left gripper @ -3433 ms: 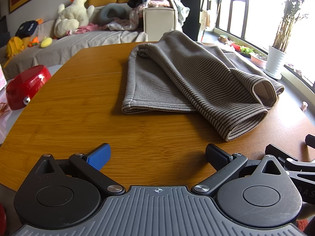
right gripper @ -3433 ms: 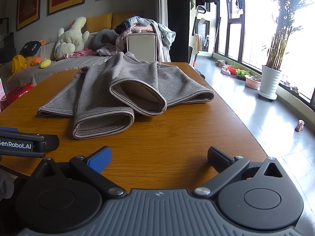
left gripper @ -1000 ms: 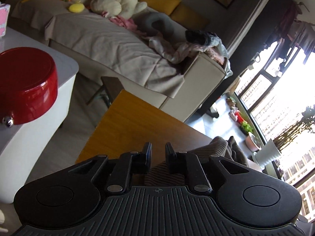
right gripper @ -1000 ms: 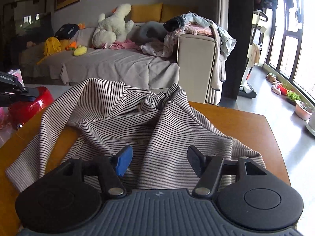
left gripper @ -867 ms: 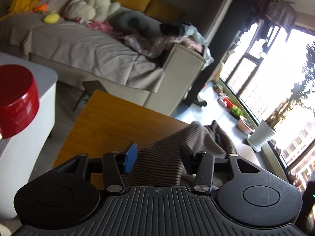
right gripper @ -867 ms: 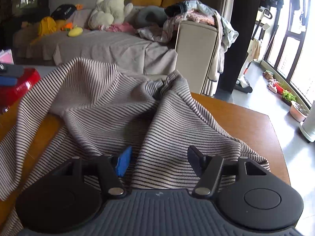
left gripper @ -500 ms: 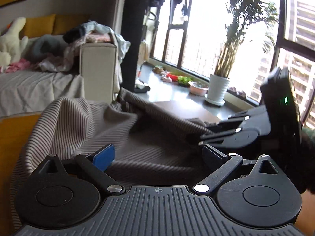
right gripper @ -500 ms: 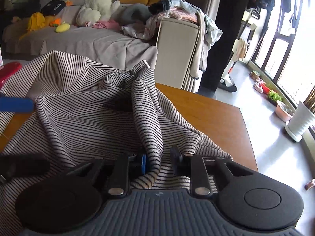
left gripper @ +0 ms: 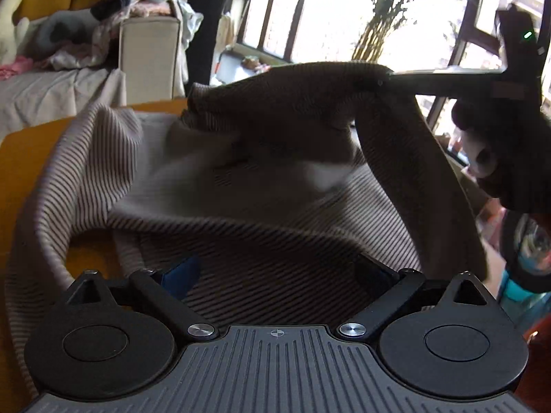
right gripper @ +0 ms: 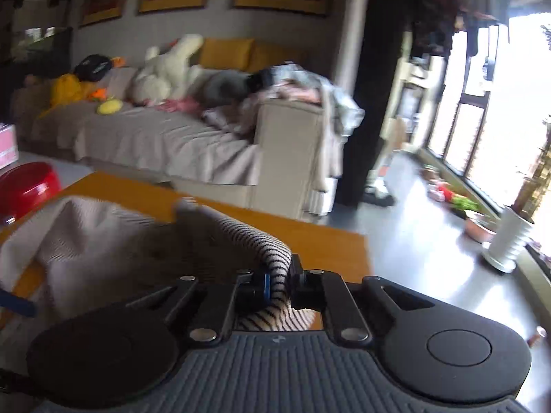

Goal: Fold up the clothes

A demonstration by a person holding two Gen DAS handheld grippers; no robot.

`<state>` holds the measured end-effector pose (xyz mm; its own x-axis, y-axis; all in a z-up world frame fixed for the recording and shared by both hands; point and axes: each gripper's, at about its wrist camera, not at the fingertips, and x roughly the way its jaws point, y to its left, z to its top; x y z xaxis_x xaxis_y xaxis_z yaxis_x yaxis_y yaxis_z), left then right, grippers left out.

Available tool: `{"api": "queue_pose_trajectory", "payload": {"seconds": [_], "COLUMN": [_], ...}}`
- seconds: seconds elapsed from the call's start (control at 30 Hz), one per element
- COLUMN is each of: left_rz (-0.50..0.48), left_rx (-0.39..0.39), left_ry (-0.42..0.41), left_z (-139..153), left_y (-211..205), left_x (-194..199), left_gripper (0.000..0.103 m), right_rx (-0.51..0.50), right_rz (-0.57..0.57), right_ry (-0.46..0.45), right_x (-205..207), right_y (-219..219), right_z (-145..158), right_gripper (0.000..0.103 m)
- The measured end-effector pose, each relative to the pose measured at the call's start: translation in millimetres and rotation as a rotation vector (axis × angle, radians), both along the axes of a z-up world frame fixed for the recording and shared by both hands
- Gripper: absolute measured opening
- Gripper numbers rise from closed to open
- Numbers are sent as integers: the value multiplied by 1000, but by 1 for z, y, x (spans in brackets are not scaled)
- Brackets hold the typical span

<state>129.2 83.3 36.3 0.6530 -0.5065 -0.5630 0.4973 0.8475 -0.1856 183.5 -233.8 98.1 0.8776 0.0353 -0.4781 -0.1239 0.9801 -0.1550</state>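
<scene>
One striped brown knit top (left gripper: 275, 206) is lifted, not folded flat.
Right gripper (right gripper: 278, 284) pinches its edge, mid-frame; left gripper (left gripper: 275, 272) gapes wide, low on the wooden table (right gripper: 320, 237).

Daylight flooding in from the windows (left gripper: 344, 17) at upper right, blown to white glare, my raised striped garment (left gripper: 275, 206) backlit and dark along its top fold, motion blur smearing its middle, sofa (right gripper: 165, 137) soft and smeared, edges bowed by fisheye.

Grey sofa (right gripper: 165, 144), white plush toy (right gripper: 165, 72), red bowl (right gripper: 27, 186), white planter (right gripper: 509, 241)
</scene>
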Motion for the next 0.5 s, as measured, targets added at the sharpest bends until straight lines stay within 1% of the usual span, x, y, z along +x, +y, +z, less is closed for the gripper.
{"api": "queue_pose_trajectory", "payload": {"seconds": [0.03, 0.1, 0.13, 0.2, 0.27, 0.3, 0.37, 0.4, 0.43, 0.47, 0.5], "left_rz": [19, 87, 123, 173, 204, 199, 155, 131, 117, 105, 100], "left_rx": [0, 31, 55, 124, 191, 215, 236, 245, 268, 295, 325], "left_ry": [-61, -201, -245, -270, -244, -212, -134, -94, -76, -65, -58], "left_z": [12, 33, 38, 40, 32, 27, 13, 7, 1, -5, -9], "left_y": [5, 12, 14, 12, 9, 6, 1, -1, -4, -8, -9], "left_x": [1, 11, 22, 52, 83, 100, 123, 133, 136, 136, 136], "left_gripper": [99, 101, 102, 103, 103, 103, 102, 99, 80, 63, 29], "right_rx": [0, 6, 15, 30, 43, 48, 66, 76, 86, 96, 106], "right_rz": [-57, -143, -151, -149, -143, -134, -121, -115, -109, -104, -98], "right_ry": [21, 74, 90, 107, 117, 115, 102, 94, 87, 80, 72], "right_x": [10, 25, 28, 31, 33, 32, 33, 34, 34, 35, 36], "right_y": [-15, -37, -41, -42, -41, -38, -39, -39, -40, -40, -41], "right_z": [-6, -25, -33, -46, -57, -60, -57, -54, -52, -49, -47], "right_gripper": [9, 9, 9, 9, 10, 10, 11, 11, 12, 12, 12]}}
